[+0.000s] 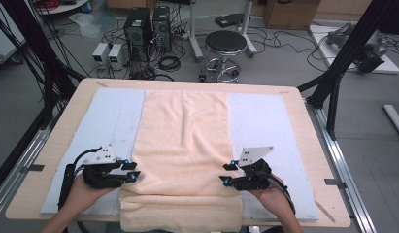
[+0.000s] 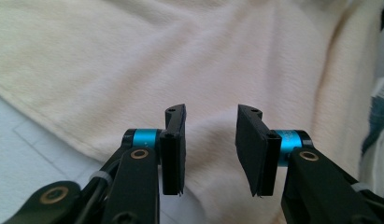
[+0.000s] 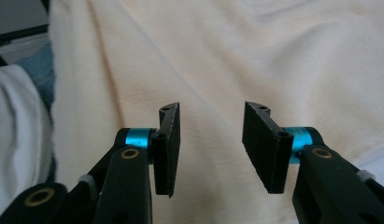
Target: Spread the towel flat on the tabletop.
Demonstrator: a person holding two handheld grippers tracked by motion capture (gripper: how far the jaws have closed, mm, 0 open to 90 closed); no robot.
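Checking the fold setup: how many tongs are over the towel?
2: left tongs at the towel's left edge, right tongs at its right edge, both open near the folded front.

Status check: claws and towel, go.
Left claw open, empty. Right claw open, empty. Towel flat on mat, near end folded. Nothing in the way.
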